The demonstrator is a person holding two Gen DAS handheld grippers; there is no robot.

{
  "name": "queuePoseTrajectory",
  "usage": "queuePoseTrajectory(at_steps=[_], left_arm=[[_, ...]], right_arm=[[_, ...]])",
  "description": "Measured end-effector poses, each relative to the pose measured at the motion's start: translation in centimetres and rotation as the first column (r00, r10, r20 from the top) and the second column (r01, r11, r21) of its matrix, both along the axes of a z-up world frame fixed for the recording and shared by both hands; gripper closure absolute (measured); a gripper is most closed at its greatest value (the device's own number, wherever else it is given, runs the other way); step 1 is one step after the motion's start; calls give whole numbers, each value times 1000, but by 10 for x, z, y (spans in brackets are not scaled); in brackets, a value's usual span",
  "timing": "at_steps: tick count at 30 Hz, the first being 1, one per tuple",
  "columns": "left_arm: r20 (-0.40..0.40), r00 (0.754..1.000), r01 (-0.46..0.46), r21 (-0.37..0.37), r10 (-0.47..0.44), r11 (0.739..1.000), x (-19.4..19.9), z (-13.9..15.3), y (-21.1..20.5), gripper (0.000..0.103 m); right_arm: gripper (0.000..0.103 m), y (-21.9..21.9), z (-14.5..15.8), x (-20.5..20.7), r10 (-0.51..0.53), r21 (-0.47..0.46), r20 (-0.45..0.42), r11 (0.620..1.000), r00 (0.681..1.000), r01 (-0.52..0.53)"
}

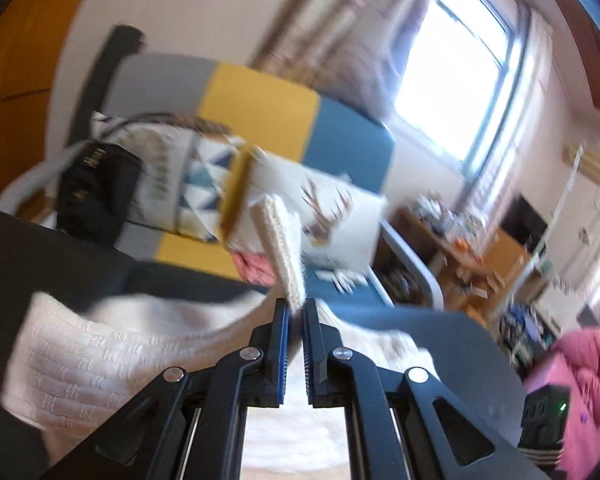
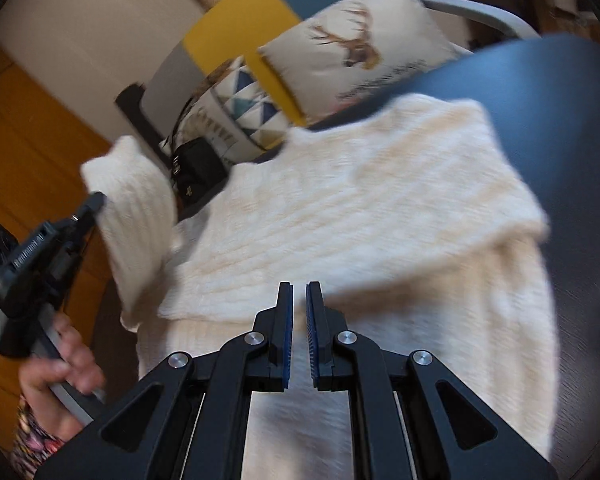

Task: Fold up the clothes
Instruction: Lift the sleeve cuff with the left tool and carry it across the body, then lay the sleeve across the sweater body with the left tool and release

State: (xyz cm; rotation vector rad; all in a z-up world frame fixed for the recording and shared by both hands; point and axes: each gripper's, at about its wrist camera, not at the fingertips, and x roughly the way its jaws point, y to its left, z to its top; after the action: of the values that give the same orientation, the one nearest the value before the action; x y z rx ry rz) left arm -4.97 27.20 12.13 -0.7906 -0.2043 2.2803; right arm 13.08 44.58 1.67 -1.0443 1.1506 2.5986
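A cream knitted sweater lies on the dark round table, its upper part folded over the body. My left gripper is shut on the ribbed cuff of a sleeve, which sticks up from between its pads. In the right wrist view that left gripper holds the sleeve lifted at the table's left side, with a hand on its handle. My right gripper hovers above the sweater's folded edge, its jaws shut with nothing between them.
Behind the table stands a grey, yellow and blue sofa with a deer pillow, a triangle-pattern pillow and a black bag. A pink garment lies at the right. A bright window and a cluttered desk are further back.
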Motion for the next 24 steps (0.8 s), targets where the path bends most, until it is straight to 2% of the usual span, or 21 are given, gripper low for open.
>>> queuePoseTrajectory(at_steps=[5,11,12,15,17,20,23,24], left_arm=[[18,997,77,-74,-75,994,47,-26,48,98],[30,994,110,-168,-107,980,59,-49,88,96],[45,993,112,-184,-105,977,60,-52,89,96],[180,977,154,-216,-116,964,48,-72,93,88],[263,956,179,-192,-125,965,45,-84,86,87],[319,936,193,-118,-147,974,46,-87,65,87],[285,949,157,-56,-135,986,54,-78,30,86],[257,960,137,-70,-114,988,57,-76,18,86]], right_arm=[[96,27,-16,28,-77,-94,21,992,997,78],[96,34,-25,43,-88,-106,41,990,995,92],[96,35,-26,44,-88,-109,42,990,995,92],[96,35,-27,41,-78,-113,41,990,996,83],[96,34,-25,37,-70,-111,37,991,997,73],[96,33,-22,33,-62,-114,16,991,998,63],[95,36,-16,24,-58,-130,-34,990,998,53],[90,35,-12,18,-55,-119,-40,992,998,50]])
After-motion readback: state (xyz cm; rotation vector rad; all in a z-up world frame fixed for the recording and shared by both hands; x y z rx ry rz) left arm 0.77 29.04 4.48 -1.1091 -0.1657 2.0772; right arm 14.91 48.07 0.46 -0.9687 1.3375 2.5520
